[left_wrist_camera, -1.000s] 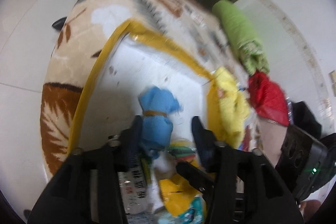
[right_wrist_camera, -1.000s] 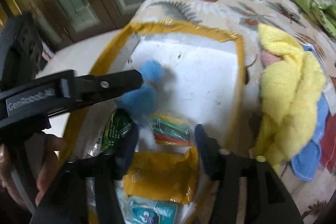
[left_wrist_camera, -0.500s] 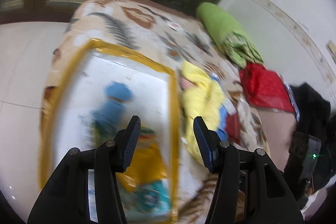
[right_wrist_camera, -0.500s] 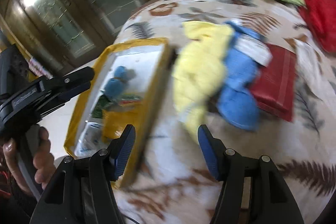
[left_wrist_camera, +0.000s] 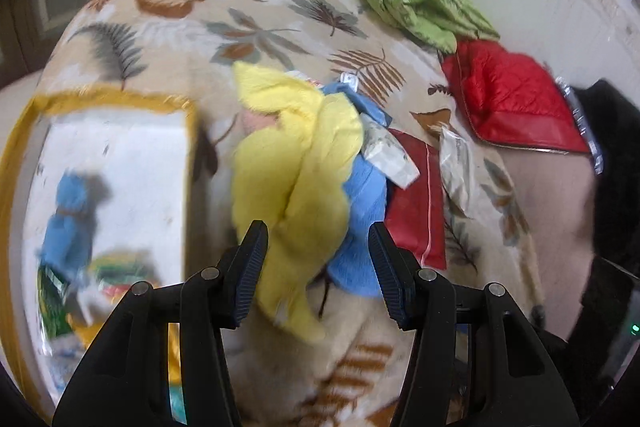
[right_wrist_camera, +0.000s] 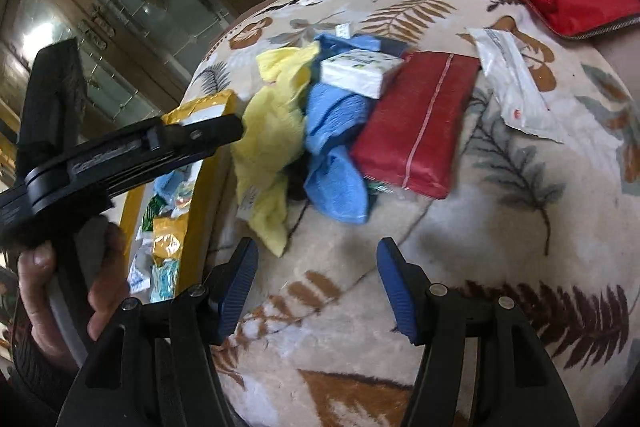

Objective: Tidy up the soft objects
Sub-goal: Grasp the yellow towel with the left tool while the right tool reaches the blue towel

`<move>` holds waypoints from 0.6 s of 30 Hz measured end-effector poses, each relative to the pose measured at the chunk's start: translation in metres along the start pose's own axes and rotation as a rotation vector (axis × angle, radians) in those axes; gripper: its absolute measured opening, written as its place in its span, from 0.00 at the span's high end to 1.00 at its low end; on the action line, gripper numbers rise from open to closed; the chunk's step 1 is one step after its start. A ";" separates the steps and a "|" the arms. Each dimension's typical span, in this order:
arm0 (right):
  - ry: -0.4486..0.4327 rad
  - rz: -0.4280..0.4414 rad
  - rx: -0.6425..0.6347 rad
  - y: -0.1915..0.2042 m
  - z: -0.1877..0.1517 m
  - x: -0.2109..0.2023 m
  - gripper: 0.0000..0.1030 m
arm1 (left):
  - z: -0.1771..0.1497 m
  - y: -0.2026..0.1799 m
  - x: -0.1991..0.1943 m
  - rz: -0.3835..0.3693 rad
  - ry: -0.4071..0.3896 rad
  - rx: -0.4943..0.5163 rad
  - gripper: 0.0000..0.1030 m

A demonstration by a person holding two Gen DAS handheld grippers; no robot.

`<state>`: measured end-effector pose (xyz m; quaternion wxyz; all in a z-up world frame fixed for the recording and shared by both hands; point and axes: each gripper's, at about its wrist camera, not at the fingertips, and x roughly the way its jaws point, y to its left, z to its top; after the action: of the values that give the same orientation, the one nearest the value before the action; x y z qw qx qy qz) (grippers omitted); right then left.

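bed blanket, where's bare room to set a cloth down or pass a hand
Free: the near stretch of blanket in front of the red pouch, and the far end beyond the yellow cloth. Crowded: the middle, where yellow cloth, blue towel, white pack and pouch pile together, and the near end of the yellow-rimmed box.

I see a fuzzy, matt yellow cloth (left_wrist_camera: 296,187) and a blue terry towel (right_wrist_camera: 336,147) on a plush leaf-print blanket (right_wrist_camera: 460,247). A red pouch (right_wrist_camera: 412,123) looks woven; a red quilted jacket (left_wrist_camera: 508,99) shines glossy. My gripper fingers (right_wrist_camera: 240,287) are ribbed plastic.
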<state>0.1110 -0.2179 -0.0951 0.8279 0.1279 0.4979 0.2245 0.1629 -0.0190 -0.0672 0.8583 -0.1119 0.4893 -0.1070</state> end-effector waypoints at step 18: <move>0.010 -0.043 0.206 -0.040 0.114 0.048 0.40 | -0.038 0.041 -0.007 -0.196 -0.042 -0.187 0.68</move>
<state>0.2409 -0.2267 -0.0956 0.8124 0.2007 0.5251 0.1549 0.1301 0.0187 -0.0924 0.8395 -0.2411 0.4658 -0.1417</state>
